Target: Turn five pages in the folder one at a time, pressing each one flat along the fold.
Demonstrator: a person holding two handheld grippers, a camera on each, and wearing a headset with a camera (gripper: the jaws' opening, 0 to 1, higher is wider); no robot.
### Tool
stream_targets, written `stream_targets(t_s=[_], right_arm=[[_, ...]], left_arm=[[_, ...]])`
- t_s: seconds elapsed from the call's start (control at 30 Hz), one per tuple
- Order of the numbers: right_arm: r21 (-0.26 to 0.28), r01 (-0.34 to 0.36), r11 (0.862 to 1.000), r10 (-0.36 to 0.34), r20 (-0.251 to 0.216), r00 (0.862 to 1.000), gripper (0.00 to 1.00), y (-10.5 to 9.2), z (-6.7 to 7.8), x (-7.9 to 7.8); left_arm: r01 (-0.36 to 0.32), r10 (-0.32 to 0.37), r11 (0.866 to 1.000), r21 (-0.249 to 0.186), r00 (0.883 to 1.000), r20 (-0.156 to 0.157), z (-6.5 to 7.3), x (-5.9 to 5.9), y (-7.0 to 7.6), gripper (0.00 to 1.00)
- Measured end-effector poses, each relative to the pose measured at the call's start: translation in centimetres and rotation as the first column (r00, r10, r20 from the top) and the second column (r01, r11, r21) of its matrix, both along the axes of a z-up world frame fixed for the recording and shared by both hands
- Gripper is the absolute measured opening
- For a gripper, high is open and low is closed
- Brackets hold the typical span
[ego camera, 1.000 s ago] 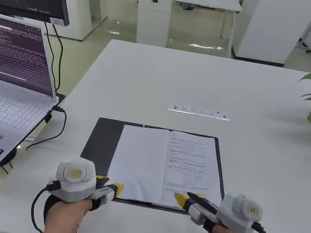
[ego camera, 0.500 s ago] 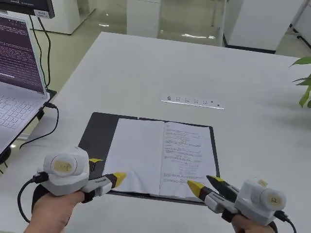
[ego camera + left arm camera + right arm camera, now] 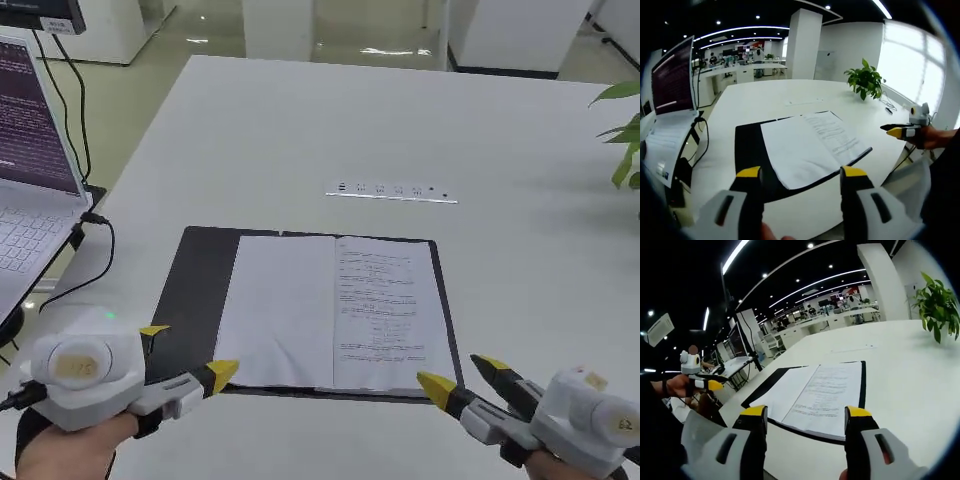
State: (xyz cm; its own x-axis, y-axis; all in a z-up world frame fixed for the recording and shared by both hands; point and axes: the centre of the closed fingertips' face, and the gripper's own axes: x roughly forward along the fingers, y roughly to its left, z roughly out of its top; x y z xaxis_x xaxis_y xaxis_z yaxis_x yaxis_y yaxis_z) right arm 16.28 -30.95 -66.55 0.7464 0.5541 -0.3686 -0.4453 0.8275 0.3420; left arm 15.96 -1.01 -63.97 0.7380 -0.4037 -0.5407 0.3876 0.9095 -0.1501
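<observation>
Black folder (image 3: 200,290), open flat, white pages up: by front edge of white table (image 3: 300,130). Your left gripper (image 3: 188,351), right gripper (image 3: 462,374): jaws wide, off its front corners, likely poised for the printed page (image 3: 385,310).

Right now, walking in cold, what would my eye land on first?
A black folder lies open on the white table, with a blank page on its left and a printed page on its right. The yellow-tipped left gripper and right gripper hover open by its near corners. A lit laptop sits at the table's left edge.
</observation>
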Motion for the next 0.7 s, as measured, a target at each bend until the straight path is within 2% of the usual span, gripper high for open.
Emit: stream_targets(t_s=[0.13, 0.3, 0.4, 0.7], right_arm=[[-0.002, 0.010, 1.000, -0.010, -0.004, 1.000, 0.63, -0.3, -0.1, -0.7], [-0.001, 0.001, 1.000, -0.001, -0.019, 1.000, 0.63, -0.2, -0.6, -1.5], [-0.001, 0.000, 1.000, 0.000, -0.024, 1.000, 0.64, -0.2, -0.9, -1.7], [0.002, 0.004, 1.000, -0.004, -0.033, 0.999, 0.63, -0.5, -1.0, -2.1]], left_arm=[[-0.003, 0.003, 1.000, -0.008, 1.000, -0.001, -0.1, -0.6, -0.4, 0.64], [0.013, -0.013, 1.000, 0.008, 1.000, -0.025, -1.0, -1.1, -1.2, 0.63], [0.018, -0.018, 1.000, 0.008, 0.999, -0.033, -1.1, -1.3, -1.4, 0.64], [0.036, -0.035, 0.999, 0.032, 0.998, -0.043, -1.3, -1.2, -1.8, 0.65]])
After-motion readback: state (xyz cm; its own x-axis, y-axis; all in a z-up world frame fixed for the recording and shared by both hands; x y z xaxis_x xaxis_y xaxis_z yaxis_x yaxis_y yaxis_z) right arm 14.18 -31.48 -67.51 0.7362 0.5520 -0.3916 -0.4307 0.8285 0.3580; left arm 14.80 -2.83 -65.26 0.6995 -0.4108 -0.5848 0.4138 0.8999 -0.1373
